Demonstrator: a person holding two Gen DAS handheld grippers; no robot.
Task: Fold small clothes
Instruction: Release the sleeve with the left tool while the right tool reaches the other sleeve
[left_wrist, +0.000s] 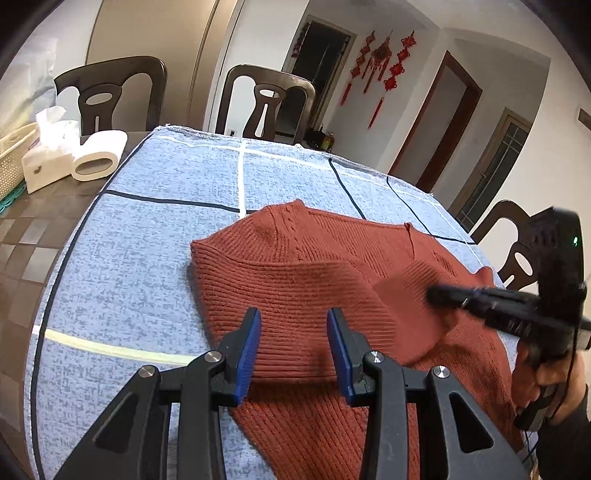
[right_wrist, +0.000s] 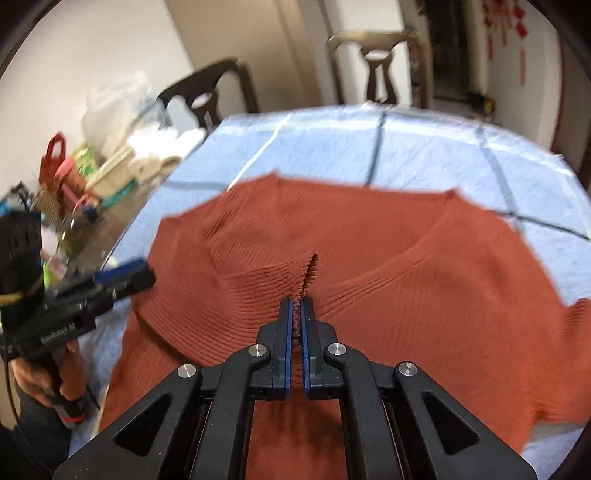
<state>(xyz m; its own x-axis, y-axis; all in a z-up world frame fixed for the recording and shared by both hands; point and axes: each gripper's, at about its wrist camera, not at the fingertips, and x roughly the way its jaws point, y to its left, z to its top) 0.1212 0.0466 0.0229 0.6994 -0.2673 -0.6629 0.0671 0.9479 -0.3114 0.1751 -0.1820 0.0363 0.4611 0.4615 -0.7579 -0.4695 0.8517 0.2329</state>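
Rust-red sweater (right_wrist: 369, 240) cuff pinched by right gripper (right_wrist: 297, 308); left gripper (left_wrist: 294, 319) part-open, empty; lettering blurred.

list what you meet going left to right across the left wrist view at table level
white basket → tissue box → paper roll → blue tablecloth → rust sweater → right gripper

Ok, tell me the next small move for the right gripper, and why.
Probably carry the pinched cuff across the sweater toward its middle. The right gripper is shut on the ribbed edge, lifted in a ridge, while the left gripper is open over the flat hem.
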